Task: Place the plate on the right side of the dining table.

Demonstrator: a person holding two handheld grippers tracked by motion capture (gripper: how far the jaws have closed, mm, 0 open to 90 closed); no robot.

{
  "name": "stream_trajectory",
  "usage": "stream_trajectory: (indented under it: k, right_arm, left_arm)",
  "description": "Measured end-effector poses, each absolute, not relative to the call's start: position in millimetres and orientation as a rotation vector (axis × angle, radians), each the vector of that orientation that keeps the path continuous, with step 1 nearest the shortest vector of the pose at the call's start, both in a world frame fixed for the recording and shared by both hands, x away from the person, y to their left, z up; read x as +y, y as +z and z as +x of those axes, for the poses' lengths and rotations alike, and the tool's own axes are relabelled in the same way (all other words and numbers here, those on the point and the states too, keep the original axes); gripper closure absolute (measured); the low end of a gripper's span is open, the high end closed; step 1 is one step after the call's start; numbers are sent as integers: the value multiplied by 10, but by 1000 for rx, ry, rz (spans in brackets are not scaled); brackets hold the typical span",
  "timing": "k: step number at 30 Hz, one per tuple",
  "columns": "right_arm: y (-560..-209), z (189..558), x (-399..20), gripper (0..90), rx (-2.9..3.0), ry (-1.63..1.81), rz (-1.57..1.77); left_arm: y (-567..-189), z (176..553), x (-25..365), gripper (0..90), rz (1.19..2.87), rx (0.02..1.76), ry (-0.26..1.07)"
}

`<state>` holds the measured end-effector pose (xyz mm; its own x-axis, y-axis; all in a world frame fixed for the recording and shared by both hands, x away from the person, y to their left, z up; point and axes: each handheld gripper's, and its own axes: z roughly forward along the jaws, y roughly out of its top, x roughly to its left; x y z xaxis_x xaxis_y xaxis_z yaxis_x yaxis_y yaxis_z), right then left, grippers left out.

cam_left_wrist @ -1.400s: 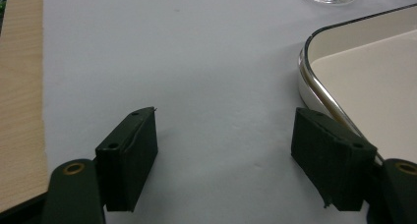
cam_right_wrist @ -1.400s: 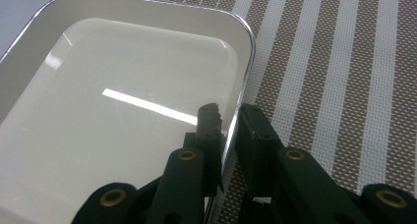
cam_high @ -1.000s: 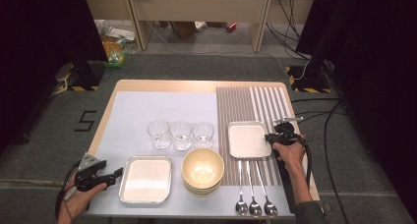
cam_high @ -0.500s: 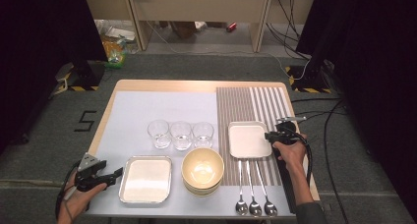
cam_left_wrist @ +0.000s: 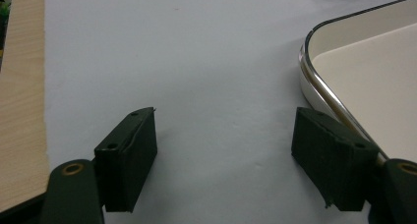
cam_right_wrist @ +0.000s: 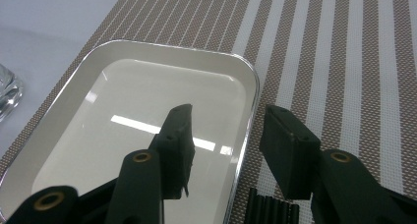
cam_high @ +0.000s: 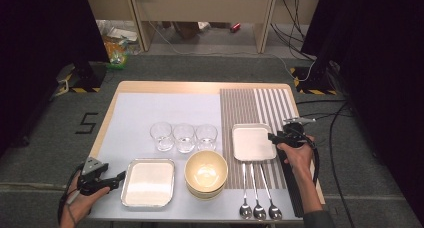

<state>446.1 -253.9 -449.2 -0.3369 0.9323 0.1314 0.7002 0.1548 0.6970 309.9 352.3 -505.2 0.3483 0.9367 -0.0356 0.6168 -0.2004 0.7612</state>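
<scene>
Lab recording booth: black curtains (cam_high: 45,48), floor cables (cam_high: 330,153), hazard tape (cam_high: 80,89).

Glossy, chrome-rimmed white tray (cam_right_wrist: 147,86) on a woven striped placemat (cam_right_wrist: 344,62), probably plastic.

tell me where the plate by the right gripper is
In the high view the square white plate lies on the striped placemat, right of the three glasses, its right rim between the right gripper fingers.

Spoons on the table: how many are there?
3, side by side near the table's front edge, below the right tray: left spoon, middle spoon, right spoon. None looks hidden.
</scene>
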Motion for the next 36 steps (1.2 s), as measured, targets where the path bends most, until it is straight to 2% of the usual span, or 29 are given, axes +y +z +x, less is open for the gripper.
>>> stream_trajectory:
  k: [12,15,36]
  right_arm:
    - [-4330,4331,-2377,514,2128,1057,1500]
    - [-4271,4267,-2318,505,2136,1084,1469]
    - [-4031,4012,-2031,494,2185,1163,1346]
  left_arm:
    - [-5052,3098,3523,240,1917,1354,585]
    - [-5054,3100,3516,214,1925,1348,584]
    - [-5052,3100,3516,211,1930,1346,581]
